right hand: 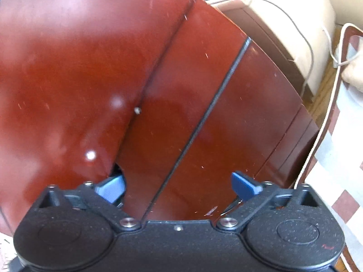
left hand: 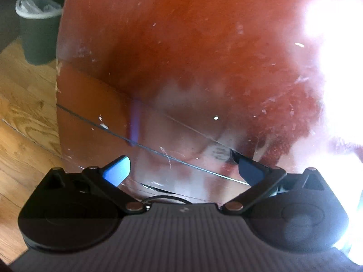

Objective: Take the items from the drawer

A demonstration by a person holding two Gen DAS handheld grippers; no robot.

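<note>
From the left wrist view, the left hand-held gripper [left hand: 185,172] hangs close over a glossy reddish-brown wooden cabinet [left hand: 181,45], its blue pads [left hand: 116,171] spread well apart with nothing between them. It sits this low and tilted downward, I judge, to reach the drawer front [left hand: 95,122] below the worktop [left hand: 192,34] edge. The thin dark seam [left hand: 145,146] between the drawer fronts runs from the left, farther off, down toward the near right, passing between the two fingers; that seam gives the drawer's long axis here, a slanted line across the view. The drawer looks shut, so no items show (strong glare at the right washes out that side). A dark waste bin [left hand: 38,25] with a pale liner stands on the wood floor [left hand: 25,122] at the far left.

From the right wrist view, the right hand-held gripper [right hand: 179,187] also has its jaws wide apart and empty, held just over the same cabinet. A dark gap [right hand: 199,122] runs diagonally from the near centre up to the far right, again marking the drawer's length. The left pad lies beside a small notch [right hand: 116,170] at the worktop edge, likely a place to pull from. A cream cabinet [right hand: 283,22] with a white cable [right hand: 317,43] stands far right.
</note>
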